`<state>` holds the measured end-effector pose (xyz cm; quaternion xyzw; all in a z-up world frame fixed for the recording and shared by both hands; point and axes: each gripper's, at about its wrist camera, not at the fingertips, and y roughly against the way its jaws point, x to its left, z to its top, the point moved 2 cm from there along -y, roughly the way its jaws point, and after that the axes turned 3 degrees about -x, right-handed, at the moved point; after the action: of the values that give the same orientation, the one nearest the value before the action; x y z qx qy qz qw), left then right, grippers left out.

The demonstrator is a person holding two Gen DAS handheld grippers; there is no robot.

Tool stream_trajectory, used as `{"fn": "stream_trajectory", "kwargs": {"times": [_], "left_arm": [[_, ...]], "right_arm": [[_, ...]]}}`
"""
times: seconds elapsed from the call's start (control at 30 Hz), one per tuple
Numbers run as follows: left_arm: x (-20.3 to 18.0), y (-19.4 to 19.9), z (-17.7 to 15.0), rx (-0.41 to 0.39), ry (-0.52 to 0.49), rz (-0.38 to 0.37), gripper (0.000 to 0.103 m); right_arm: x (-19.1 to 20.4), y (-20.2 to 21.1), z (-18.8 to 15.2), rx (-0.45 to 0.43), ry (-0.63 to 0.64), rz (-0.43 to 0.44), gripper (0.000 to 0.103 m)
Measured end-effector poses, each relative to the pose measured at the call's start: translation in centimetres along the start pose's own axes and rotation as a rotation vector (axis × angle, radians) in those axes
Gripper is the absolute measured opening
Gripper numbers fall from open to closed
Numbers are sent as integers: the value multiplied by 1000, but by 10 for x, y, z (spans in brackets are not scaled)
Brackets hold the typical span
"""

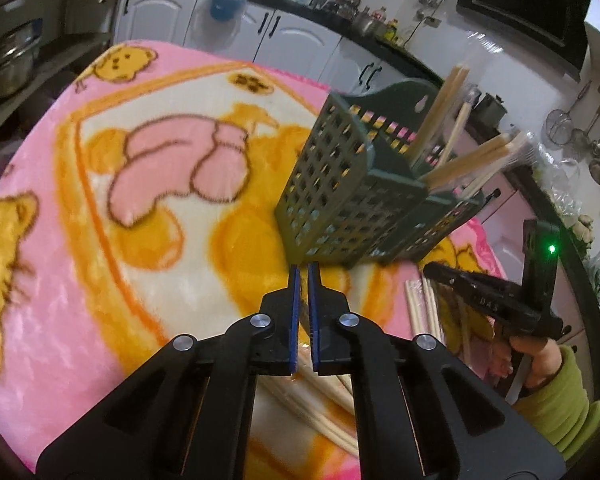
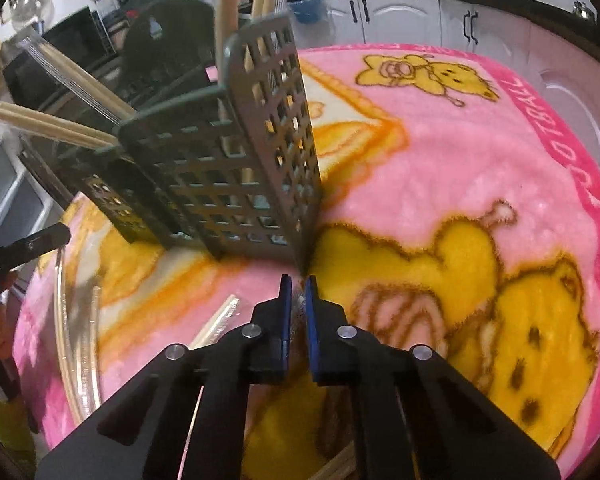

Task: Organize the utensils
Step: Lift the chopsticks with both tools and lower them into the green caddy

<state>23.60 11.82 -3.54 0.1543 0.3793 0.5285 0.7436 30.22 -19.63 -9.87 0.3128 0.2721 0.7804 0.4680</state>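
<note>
A dark green lattice utensil holder [image 1: 352, 184] stands on the pink cartoon blanket [image 1: 100, 240]; it also shows in the right wrist view [image 2: 236, 168]. Wrapped wooden chopsticks [image 1: 460, 152] lean out of its compartments, also in the right wrist view [image 2: 52, 120]. More wrapped chopsticks [image 1: 424, 308] lie on the blanket to the right and under my left gripper [image 1: 304, 270], which is shut and empty just in front of the holder's base. My right gripper [image 2: 296, 282] is nearly shut and empty, its tips close to the holder's near corner. Loose chopsticks [image 2: 216, 328] lie left of it.
White kitchen cabinets [image 1: 292, 36] under a dark cluttered counter run behind the table. Ladles and strainers [image 1: 596, 136] hang on the wall at right. The right gripper's body and the hand holding it [image 1: 516, 312] appear in the left wrist view at lower right.
</note>
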Motion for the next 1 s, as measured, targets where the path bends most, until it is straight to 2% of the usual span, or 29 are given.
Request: {"fn": "stream_trajectory", "kwargs": {"times": [0.13,0.6,1.0], "left_arm": [[-15,11,5,-43,-29,-3,0],[-85,54,24,-175,-135,-93,0],[-139,71,34,-235,-220,-152,0]], "right_arm": [[4,34,4,-91,3,19,2],[29,130,25,-322,43,94,1],[43,177,26,-435,101,92,1]]}}
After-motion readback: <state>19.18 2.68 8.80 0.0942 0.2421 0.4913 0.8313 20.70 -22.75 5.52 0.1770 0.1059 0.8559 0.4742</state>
